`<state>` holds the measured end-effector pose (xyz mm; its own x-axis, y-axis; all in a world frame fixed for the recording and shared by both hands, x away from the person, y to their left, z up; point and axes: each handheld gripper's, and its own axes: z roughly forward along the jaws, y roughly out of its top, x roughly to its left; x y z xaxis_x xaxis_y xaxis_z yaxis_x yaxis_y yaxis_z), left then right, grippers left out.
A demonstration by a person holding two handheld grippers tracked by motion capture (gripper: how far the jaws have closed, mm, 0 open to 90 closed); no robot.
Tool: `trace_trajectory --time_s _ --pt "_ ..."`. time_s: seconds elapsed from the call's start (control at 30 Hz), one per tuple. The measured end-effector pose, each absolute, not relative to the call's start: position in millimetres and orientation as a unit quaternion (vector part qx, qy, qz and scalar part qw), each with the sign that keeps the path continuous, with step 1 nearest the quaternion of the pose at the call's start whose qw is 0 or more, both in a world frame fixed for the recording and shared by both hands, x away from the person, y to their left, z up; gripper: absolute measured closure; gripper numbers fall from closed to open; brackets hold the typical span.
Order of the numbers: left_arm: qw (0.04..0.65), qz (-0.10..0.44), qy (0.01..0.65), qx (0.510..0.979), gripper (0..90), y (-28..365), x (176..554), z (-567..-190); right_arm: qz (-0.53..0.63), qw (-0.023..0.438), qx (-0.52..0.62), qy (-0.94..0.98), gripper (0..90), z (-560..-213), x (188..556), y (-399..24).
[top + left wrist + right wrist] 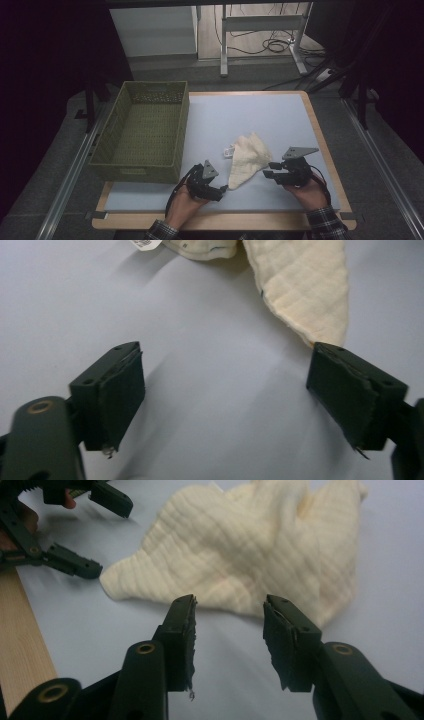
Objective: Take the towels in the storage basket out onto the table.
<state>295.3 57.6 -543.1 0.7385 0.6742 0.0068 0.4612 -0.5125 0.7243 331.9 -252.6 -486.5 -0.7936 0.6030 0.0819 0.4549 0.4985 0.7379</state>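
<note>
A cream quilted cloth (pixel 247 160) lies crumpled on the pale blue mat (pixel 250 112), one pointed corner aimed at the table's front edge. My left gripper (pixel 223 191) sits just left of that corner. In the left gripper view it (pixel 225 390) stands wide open over bare mat, with the cloth's tip (pixel 305 290) just past its right jaw. My right gripper (pixel 267 169) hovers at the cloth's right edge. In the right gripper view its jaws (pixel 230 610) stand partly apart with nothing between them, the cloth (pixel 250 545) lies just ahead, and the left gripper (pixel 110 537) shows open at top left.
An olive woven basket (pixel 182 130) stands empty on the mat's left side. A small white tag (pixel 229 151) pokes out at the cloth's left. The table's wooden rim (pixel 325 145) borders the mat. Desk legs and cables lie on the floor beyond.
</note>
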Motion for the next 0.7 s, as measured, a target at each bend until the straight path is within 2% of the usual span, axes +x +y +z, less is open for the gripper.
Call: trace_trajectory --time_s 0.23,0.7 --pt "0.368 0.125 0.339 0.857 13.0 59.5 299.2 -544.0 0.387 0.101 0.296 0.868 49.9 -476.2 350.5 -235.6" --pt "0.369 0.126 0.339 0.856 13.0 59.6 298.9 -544.6 0.377 0.118 0.304 0.867 51.5 -466.7 400.7 -200.6"
